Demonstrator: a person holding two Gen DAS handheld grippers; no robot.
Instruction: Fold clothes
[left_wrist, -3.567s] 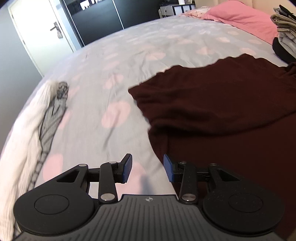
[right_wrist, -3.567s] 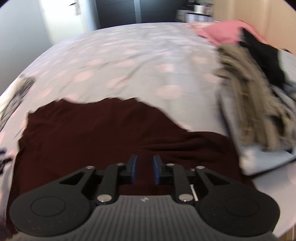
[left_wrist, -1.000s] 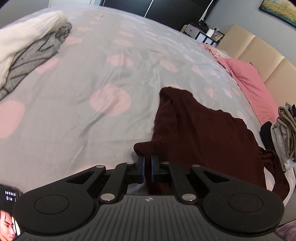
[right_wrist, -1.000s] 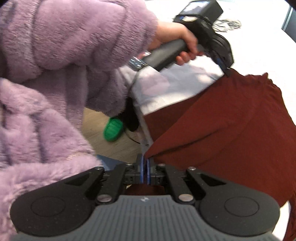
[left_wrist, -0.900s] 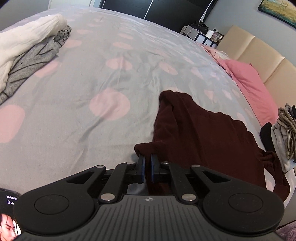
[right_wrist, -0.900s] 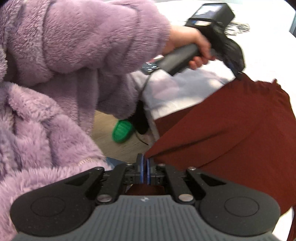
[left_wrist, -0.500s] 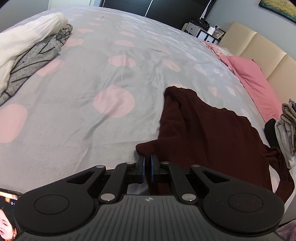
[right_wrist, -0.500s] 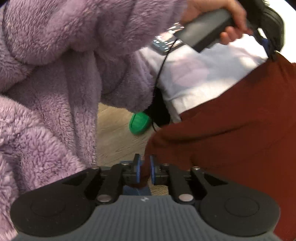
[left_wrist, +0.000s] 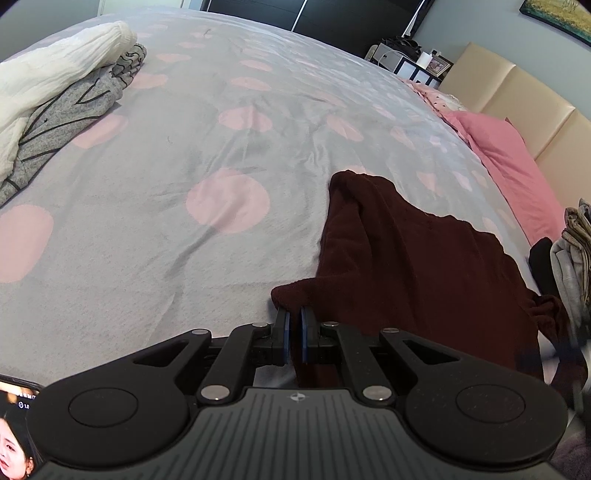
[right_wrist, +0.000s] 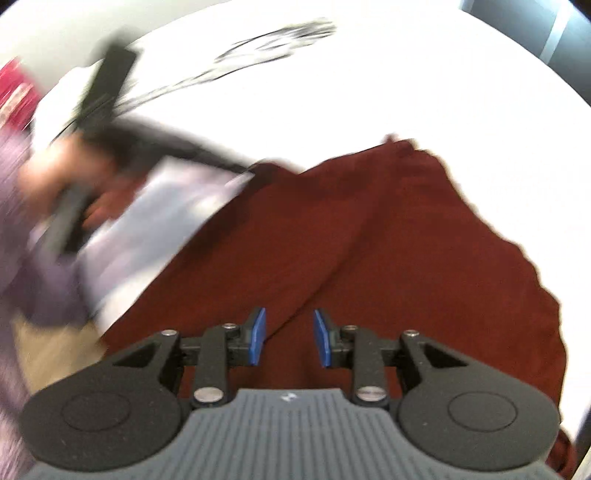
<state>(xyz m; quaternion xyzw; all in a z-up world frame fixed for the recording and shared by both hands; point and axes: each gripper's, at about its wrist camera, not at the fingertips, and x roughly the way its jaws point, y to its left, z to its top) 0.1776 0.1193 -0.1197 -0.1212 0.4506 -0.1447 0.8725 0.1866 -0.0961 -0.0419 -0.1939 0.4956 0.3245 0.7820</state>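
Right gripper (right_wrist: 288, 338): jaws have just been opening, now parted and empty above the maroon garment (right_wrist: 369, 258), corner released; a second earlier they pinched it. One fold laid, by judgement.
Left gripper (left_wrist: 293, 338): clenched on garment's near corner, unmoved.
Garment: on near right part of bed, partly doubled.
Grey bedspread (left_wrist: 229, 155), pink spots.
Left: white and grey clothes (left_wrist: 55, 96).
Right: folded stack (left_wrist: 576, 251).
Far: pink pillow (left_wrist: 509, 155), beige headboard (left_wrist: 517, 88).
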